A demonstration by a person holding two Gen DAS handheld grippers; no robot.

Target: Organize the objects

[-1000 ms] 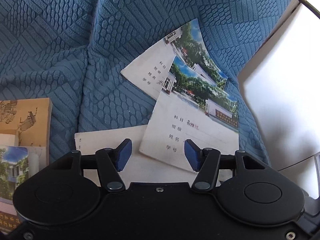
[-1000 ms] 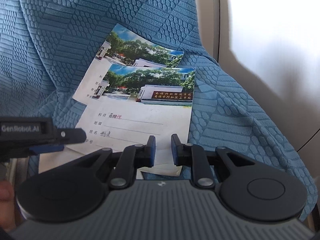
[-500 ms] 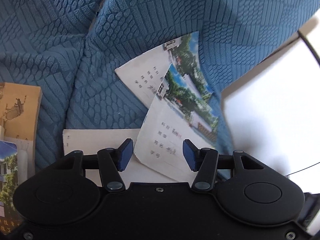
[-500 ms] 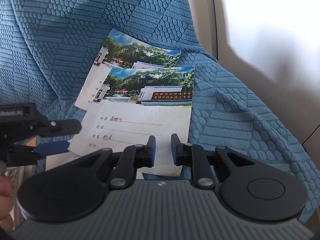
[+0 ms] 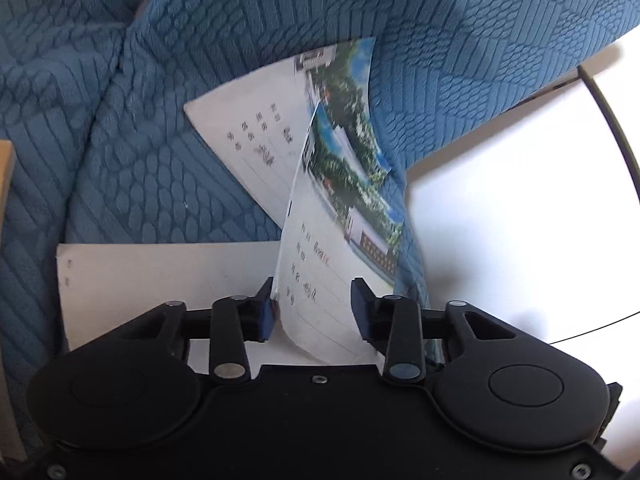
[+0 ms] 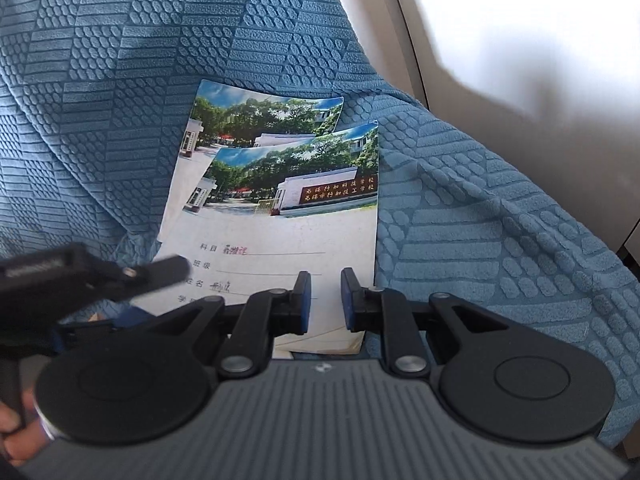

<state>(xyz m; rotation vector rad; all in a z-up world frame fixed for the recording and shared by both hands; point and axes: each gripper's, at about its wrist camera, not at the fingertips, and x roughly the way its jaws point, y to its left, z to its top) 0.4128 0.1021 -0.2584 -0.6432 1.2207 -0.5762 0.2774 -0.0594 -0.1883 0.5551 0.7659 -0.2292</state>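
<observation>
Left claw (image 5: 312, 306) closing around booklet (image 5: 320, 280) edge.

In the left wrist view, the lower edge of the top booklet (image 5: 320, 280) disappears behind the black body of the left hand-held gripper (image 5: 312, 304), whose jaws are closing with the booklet between them; whether the pads touch it cannot be told. The second booklet (image 5: 260, 136) is partly covered by the top one. A white sheet (image 5: 160, 276) at lower left is cut off by the gripper body. A tan object (image 5: 6, 168) shows only as a sliver at the left edge. In the right wrist view, the left hand-held gripper (image 6: 120, 280) is blurred, and a hand (image 6: 16, 432) is cropped at lower left. The printed characters are too small to read.
</observation>
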